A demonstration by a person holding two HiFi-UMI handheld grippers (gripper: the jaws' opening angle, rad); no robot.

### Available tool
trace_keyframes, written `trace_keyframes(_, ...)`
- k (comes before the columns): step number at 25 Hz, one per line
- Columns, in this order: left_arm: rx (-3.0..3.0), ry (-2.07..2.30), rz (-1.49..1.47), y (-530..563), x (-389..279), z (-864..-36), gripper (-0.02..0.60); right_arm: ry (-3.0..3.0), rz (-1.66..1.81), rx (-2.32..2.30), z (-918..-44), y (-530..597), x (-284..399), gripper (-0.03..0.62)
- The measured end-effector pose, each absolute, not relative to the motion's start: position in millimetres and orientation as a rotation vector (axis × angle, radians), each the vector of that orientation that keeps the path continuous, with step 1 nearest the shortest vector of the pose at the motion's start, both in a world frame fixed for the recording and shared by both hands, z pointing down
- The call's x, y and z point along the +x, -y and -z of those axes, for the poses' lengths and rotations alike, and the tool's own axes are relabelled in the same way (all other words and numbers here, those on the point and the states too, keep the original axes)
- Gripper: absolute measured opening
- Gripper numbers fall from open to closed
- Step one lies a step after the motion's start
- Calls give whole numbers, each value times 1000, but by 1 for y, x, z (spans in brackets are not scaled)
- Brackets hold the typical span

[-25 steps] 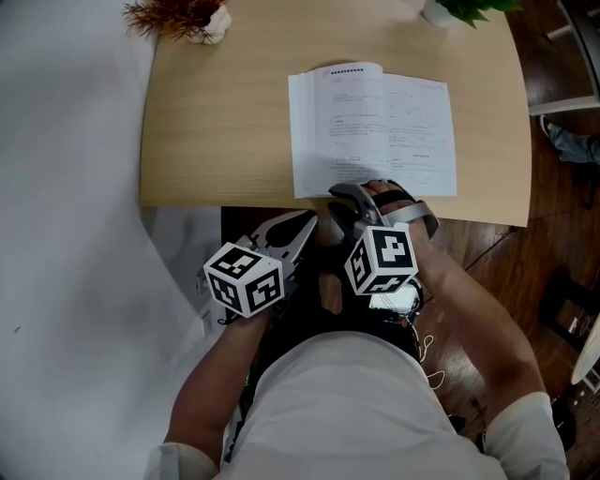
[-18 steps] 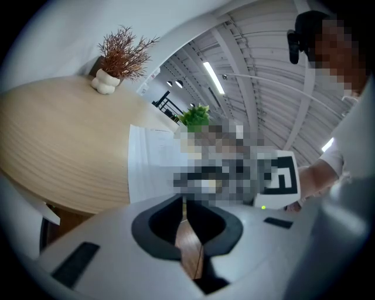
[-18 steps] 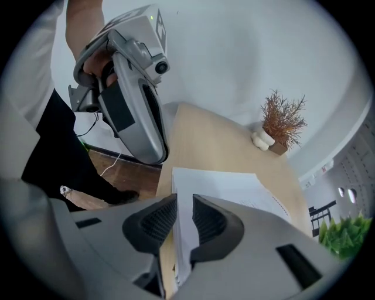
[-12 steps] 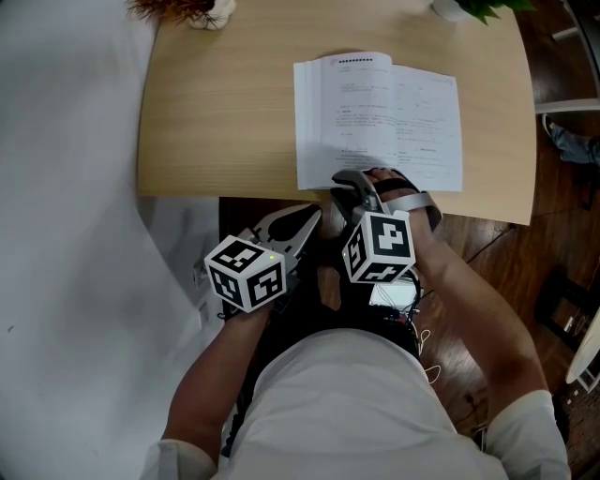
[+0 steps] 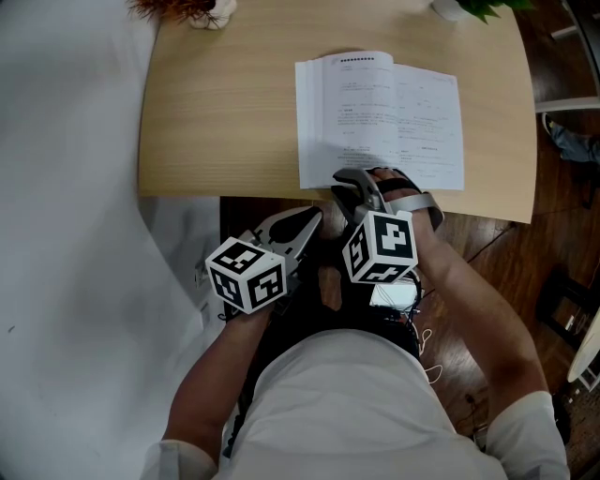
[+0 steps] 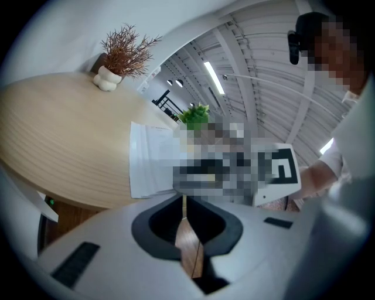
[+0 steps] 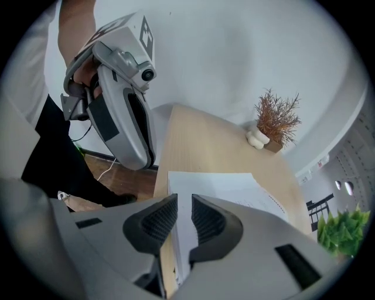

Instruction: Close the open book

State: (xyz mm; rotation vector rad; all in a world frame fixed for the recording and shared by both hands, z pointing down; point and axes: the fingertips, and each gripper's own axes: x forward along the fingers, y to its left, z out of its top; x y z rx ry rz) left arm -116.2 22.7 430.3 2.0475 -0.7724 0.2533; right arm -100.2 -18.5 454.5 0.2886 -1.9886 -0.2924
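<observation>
An open book [image 5: 380, 112] with white printed pages lies flat on the wooden table [image 5: 216, 103], near its front edge. My right gripper [image 5: 356, 183] sits over the book's near edge, at the bottom of the left page. In the right gripper view its jaws [image 7: 183, 217] stand a narrow gap apart, and the book [image 7: 217, 187] and the table edge show through the gap. My left gripper [image 5: 295, 230] hangs below the table's front edge, left of the right one. Its jaws [image 6: 183, 202] are shut with nothing in them. The book [image 6: 152, 164] lies ahead of it.
A dried plant in a small white pot [image 5: 183, 9] stands at the table's far left corner. A green plant [image 5: 469, 7] is at the far right. Wooden floor [image 5: 525, 272] lies right of the table, white fabric [image 5: 66, 234] to its left.
The head view has shifted slightly. The right gripper stays at the book's near edge and the left gripper has barely moved.
</observation>
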Motion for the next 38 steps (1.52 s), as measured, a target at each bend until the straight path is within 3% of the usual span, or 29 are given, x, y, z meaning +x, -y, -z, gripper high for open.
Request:
trace_keyframes(3, 2047, 769, -252, -23, -116, -431, -2, 1984, 292, 291, -456, 19, -100, 40)
trace_keyframes(38, 2036, 748, -237, -22, -115, -433, -2, 1941, 334, 273, -461, 14, -105, 23)
